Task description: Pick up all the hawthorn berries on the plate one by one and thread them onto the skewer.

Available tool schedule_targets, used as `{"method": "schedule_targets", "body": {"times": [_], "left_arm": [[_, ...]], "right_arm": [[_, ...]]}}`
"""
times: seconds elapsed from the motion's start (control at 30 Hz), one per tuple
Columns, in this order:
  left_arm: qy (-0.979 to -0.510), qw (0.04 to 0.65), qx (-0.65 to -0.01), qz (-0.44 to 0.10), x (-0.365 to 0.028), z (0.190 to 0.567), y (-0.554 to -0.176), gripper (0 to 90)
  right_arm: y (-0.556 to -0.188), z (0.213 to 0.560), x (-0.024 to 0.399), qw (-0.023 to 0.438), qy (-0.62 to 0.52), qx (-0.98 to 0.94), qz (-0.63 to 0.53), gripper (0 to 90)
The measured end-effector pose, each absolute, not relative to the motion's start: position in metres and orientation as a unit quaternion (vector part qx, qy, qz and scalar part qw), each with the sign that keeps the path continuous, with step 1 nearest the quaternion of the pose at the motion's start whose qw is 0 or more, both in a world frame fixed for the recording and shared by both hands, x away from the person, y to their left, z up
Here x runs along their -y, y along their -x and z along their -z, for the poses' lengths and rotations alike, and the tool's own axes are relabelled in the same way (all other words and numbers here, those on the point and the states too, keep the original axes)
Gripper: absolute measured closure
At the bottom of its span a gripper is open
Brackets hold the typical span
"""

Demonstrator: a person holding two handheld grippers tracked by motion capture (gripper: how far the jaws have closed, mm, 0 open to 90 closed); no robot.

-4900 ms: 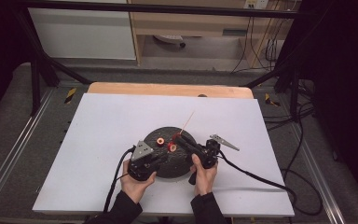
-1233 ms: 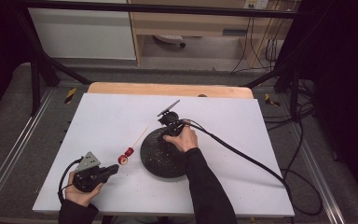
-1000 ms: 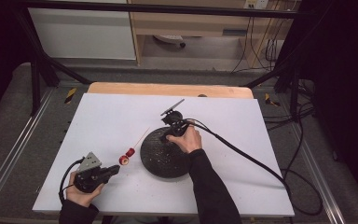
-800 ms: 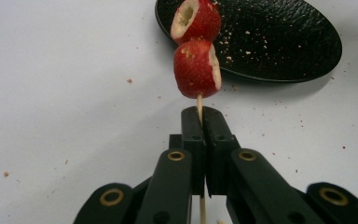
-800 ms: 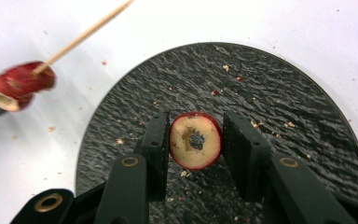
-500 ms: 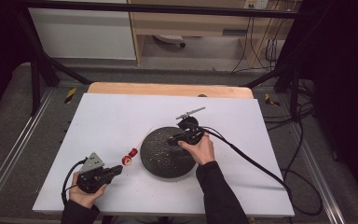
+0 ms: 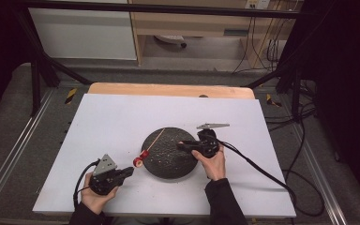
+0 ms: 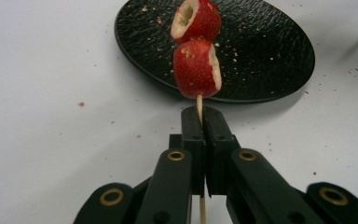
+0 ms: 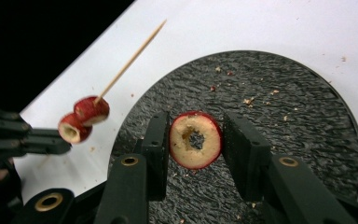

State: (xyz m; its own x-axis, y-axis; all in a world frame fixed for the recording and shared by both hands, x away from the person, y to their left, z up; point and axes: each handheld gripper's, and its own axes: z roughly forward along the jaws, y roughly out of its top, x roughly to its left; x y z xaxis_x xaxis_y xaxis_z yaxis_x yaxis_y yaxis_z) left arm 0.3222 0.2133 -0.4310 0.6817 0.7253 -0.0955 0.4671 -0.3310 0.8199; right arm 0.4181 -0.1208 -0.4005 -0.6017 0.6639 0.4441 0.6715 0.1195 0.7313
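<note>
Near the worktop's front-left corner, the left gripper (image 7: pixel 127 171) clamps a skewer (image 8: pixel 199 103) already carrying two red fruit slices (image 8: pixel 197 67). Farther in, over the black plate (image 7: pixel 161 169) at the worktop's middle, the right gripper (image 9: pixel 195 140) pinches a third cored slice (image 9: pixel 195 139), not yet threaded; I judge the skewering partly done.

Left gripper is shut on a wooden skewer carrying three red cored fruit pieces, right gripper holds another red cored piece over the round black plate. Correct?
Not quite: the wooden skewer carries two red cored fruit pieces, not three, as the left gripper view shows. The rest stands: the left gripper is shut on the skewer, and the right gripper holds another red cored piece over the round black plate.
</note>
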Motion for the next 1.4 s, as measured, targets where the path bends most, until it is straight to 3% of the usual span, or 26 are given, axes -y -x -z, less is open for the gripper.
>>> {"method": "schedule_targets", "body": {"times": [0.73,1.4], "left_arm": [[-0.786,0.465,-0.384,-0.140,-0.178,0.426,-0.327,88.2],[-0.782,0.484,-0.370,-0.134,-0.155,0.425,-0.316,88.2]], "right_arm": [[-0.399,0.425,0.147,-0.017,0.486,0.633,0.603,63.5],[-0.406,0.407,0.157,-0.039,0.500,0.531,0.683,63.6]]}}
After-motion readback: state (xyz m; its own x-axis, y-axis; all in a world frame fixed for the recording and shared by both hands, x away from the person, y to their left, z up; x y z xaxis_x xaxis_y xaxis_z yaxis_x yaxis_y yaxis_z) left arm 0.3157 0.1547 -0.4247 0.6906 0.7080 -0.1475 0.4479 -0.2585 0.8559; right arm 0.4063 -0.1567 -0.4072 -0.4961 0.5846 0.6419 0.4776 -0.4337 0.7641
